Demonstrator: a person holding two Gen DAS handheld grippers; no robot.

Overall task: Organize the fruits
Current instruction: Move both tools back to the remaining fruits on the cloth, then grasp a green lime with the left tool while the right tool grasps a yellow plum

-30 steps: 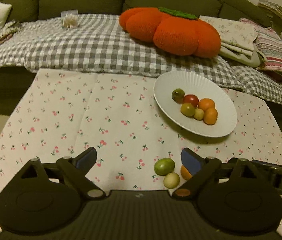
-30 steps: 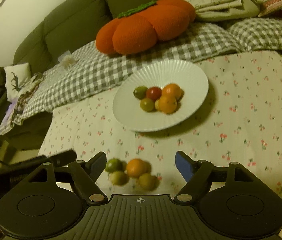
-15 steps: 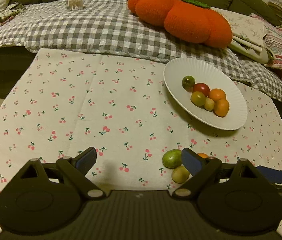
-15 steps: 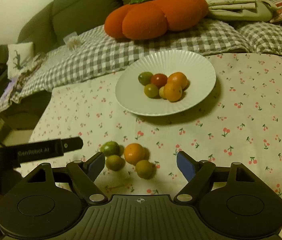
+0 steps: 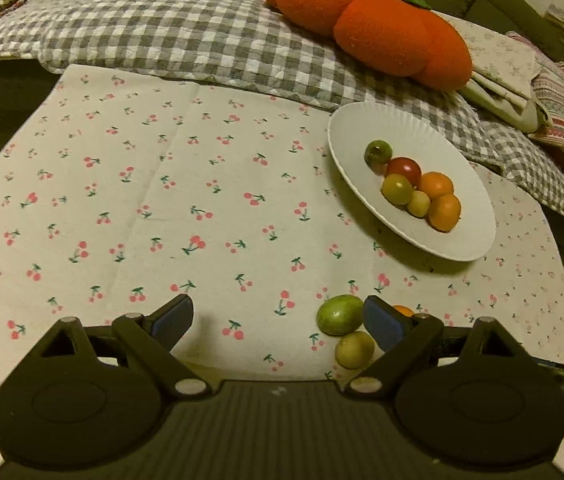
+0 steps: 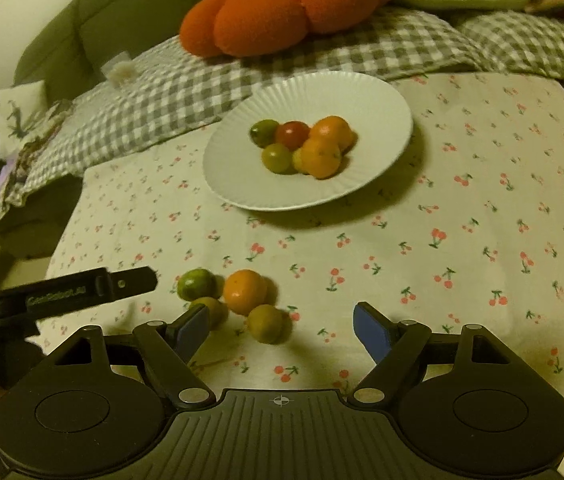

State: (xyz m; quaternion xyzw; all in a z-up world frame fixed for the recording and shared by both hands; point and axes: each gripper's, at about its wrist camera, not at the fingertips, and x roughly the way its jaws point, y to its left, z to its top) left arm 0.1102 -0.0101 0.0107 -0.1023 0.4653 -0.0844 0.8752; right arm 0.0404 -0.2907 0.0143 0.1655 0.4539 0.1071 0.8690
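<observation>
- Left hand-held gripper (image 5: 277, 316): jaws spread wide, nothing between the pads. Its right finger stands just beside a green fruit (image 5: 340, 315) and partly hides an orange fruit (image 5: 402, 310) behind it.
- Right hand-held gripper (image 6: 279, 328): jaws apart, pads pressing on nothing. A yellow-green fruit (image 6: 267, 323) lies on the cloth in the gap, nearer the left finger.
- Loose group in the right wrist view, at 11 o'clock from that gripper: green fruit (image 6: 197, 284), orange fruit (image 6: 246, 292), and a small yellow-green fruit (image 6: 213, 309) partly covered by the left fingertip. The four lie close together, some touching.
- Obstruction: the left tool's black bar (image 6: 81, 290) reaches in from 9 o'clock and ends just beside the green fruit. Printed lettering on it is blurred and not readable. In the left wrist view a grey bar at 4 o'clock shows the letters "DA", cut off by the edge.
- Counter (image 5: 161, 208): covered by a white cloth printed with cherries.
- White plate (image 6: 241, 184): at 12 o'clock, well apart from the loose group, holding six fruits clustered together: green, red, yellow-green and orange.
- Beyond the counter: grey checked blanket (image 5: 185, 28), orange pumpkin-shaped cushion (image 5: 366, 24), folded cloths at 1 o'clock, on a green sofa (image 6: 121, 28).
</observation>
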